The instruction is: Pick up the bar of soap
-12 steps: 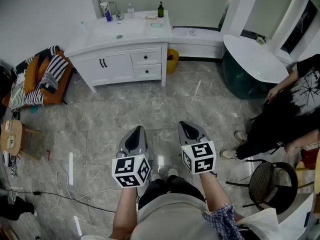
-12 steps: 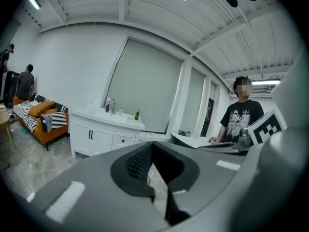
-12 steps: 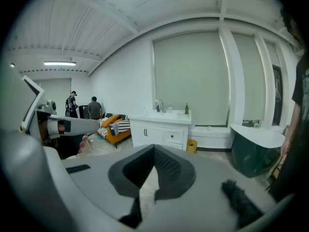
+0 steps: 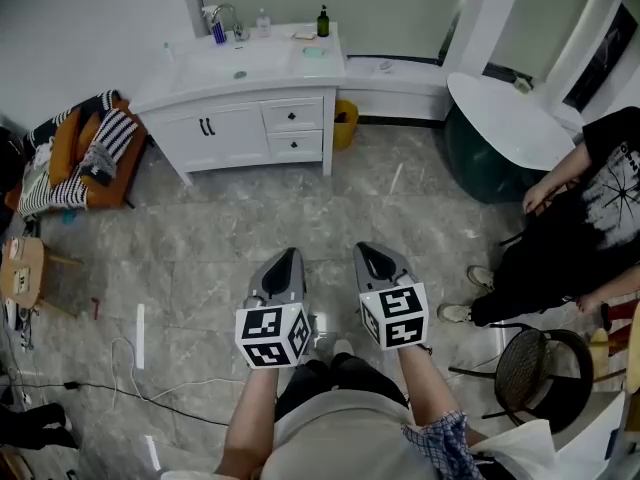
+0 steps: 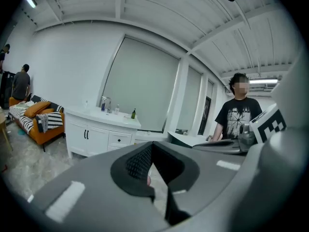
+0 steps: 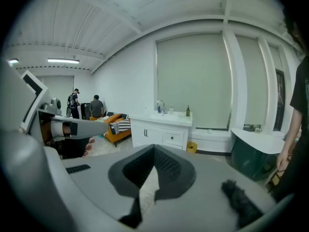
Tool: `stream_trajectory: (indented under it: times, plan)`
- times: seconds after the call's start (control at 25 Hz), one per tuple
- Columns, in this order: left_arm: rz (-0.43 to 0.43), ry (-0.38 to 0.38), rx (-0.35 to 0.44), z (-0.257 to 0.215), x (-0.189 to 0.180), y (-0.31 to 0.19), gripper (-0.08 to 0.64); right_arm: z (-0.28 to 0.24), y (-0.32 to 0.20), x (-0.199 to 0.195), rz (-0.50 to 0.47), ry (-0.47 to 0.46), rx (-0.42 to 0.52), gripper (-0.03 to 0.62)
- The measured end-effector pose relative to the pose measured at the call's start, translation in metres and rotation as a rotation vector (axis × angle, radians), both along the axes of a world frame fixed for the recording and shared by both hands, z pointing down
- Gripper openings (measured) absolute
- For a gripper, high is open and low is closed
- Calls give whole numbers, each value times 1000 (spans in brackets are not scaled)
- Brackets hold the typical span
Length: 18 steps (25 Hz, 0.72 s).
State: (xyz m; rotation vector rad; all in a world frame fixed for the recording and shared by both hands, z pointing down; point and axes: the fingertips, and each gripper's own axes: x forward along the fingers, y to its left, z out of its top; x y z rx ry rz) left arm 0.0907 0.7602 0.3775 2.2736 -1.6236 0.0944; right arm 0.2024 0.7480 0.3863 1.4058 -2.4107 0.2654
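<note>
A small pale green bar, apparently the soap (image 4: 313, 51), lies on the white vanity top (image 4: 270, 63) far across the room, right of the basin. I cannot make the bar out in either gripper view. Both grippers hang over the marble floor in front of the person's legs, well away from the vanity. The left gripper (image 4: 291, 255) has its jaws together with nothing between them, as its own view shows (image 5: 152, 144). Beside it, the right gripper (image 4: 367, 250) is also shut and empty (image 6: 154, 148). Both point toward the vanity (image 5: 99, 129) (image 6: 166, 129).
A tap (image 4: 225, 13), a dark bottle (image 4: 322, 20) and small bottles stand on the vanity. A yellow bin (image 4: 344, 123) is at its right. An orange sofa (image 4: 75, 158) sits left; a person (image 4: 580, 218) and a black chair (image 4: 540, 363) are at the right. Cables (image 4: 120, 363) lie on the floor.
The left gripper has shifted a little right and forward, closer to the right gripper. The person at the right has moved slightly.
</note>
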Motion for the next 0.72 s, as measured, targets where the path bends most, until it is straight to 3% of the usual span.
stream_trajectory:
  times: [0.16, 0.32, 0.36, 0.4, 0.52, 0.72]
  plan:
    - [-21, -3, -3, -3, 1, -7, 9, -3, -2, 1, -21, -7, 15, 14]
    - [-32, -4, 4, -5, 4, -12, 9, -8, -1, -5, -108, 40, 77, 17]
    - [-35, -4, 8, -7, 5, -14, 9, -10, -2, -6, -129, 21, 77, 38]
    - [-36, -5, 10, -8, 6, -16, 9, -13, -4, -5, -141, -8, 79, 105]
    - [-39, -7, 5, -7, 11, -21, 9, -22, -13, 5, -136, -65, 104, 145]
    - [-44, -12, -7, 1, 23, -25, 9, -24, -22, 20, -153, -53, 133, 207]
